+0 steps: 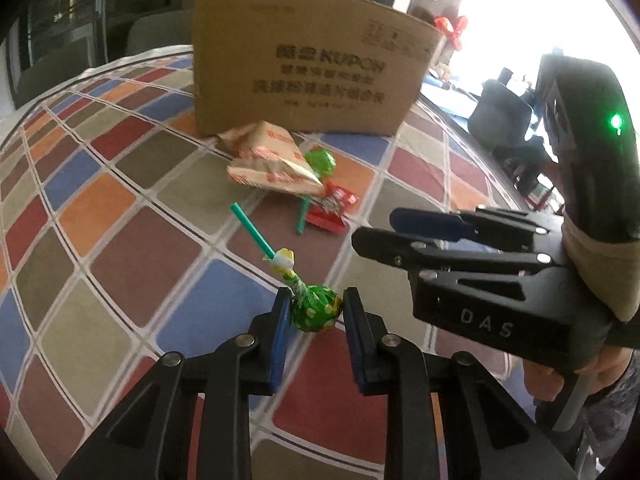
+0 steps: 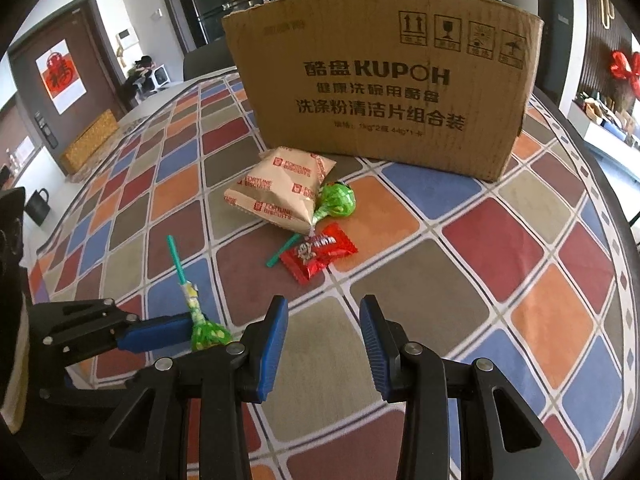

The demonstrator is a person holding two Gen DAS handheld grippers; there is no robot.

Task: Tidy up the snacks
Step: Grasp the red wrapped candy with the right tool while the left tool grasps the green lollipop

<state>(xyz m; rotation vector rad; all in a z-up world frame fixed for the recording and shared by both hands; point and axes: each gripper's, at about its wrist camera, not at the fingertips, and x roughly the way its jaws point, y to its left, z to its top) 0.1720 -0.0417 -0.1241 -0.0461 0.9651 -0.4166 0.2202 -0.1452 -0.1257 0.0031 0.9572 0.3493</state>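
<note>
A green lollipop [image 1: 316,312] with a teal stick lies on the checked tablecloth [image 1: 132,264], its wrapped head between the blue pads of my left gripper [image 1: 316,318], which is shut on it. In the right wrist view the same lollipop [image 2: 208,334] sits against one blue left finger [image 2: 160,334]. My right gripper [image 2: 324,328] hovers open over the cloth with nothing between its fingers; it also shows as the right gripper [image 1: 376,232] beside the left. Further back lie a beige biscuit packet [image 2: 276,188], a second green lollipop [image 2: 338,200] and a red candy packet [image 2: 320,256].
A brown cardboard box [image 2: 384,92] stands upright behind the snacks, its printed side towards me. The table's dark rim [image 2: 624,216] curves down the right side. A hand [image 1: 600,364] holds the right gripper's handle. Chairs and a doorway lie beyond the table.
</note>
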